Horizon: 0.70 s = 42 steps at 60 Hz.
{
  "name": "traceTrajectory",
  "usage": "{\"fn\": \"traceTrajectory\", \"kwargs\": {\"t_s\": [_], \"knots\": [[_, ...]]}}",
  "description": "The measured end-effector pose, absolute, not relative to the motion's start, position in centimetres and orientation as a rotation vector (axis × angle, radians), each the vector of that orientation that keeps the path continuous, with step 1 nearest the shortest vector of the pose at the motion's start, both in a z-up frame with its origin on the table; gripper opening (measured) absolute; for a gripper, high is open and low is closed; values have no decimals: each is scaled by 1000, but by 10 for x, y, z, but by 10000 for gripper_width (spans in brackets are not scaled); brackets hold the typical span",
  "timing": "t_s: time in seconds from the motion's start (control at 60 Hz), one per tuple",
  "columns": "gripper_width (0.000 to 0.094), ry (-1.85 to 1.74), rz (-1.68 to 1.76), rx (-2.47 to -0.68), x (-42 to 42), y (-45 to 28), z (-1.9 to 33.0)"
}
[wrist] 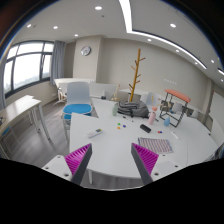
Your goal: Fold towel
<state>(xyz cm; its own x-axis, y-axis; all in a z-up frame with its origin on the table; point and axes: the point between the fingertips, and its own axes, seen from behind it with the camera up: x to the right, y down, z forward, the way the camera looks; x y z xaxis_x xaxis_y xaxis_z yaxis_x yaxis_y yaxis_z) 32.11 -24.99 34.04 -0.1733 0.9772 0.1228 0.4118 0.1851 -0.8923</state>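
Hovering above the near edge of the white tabletop (110, 150), the tool (111, 160) is held level and aimed forward across the room. Its two fingers stand apart, with nothing between the magenta pads (79, 158). A small checked towel (156, 145) lies flat on the tabletop, just ahead of the right finger and not touching it. Farther back stand a blue chair (77, 105) and a wooden coat stand (133, 72); small dark items lie near the tabletop's middle.

- Handheld two-finger gripper (112, 165): two dark, blocky fingers.
- Inner pads (80, 158): bright magenta, ridged with fine parallel grooves, one on each finger, tapering toward the tips.
- Finger bodies: black, matte.
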Motion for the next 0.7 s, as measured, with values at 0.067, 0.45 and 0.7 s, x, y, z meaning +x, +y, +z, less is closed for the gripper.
{"fn": "traceTrajectory", "kwargs": {"t_s": [0.067, 0.45, 0.7], "knots": [[851, -1700, 915, -1333, 321, -238, 336], [849, -1641, 780, -1444, 319, -135, 262], [849, -1619, 775, -1484, 273, -87, 213]]}}
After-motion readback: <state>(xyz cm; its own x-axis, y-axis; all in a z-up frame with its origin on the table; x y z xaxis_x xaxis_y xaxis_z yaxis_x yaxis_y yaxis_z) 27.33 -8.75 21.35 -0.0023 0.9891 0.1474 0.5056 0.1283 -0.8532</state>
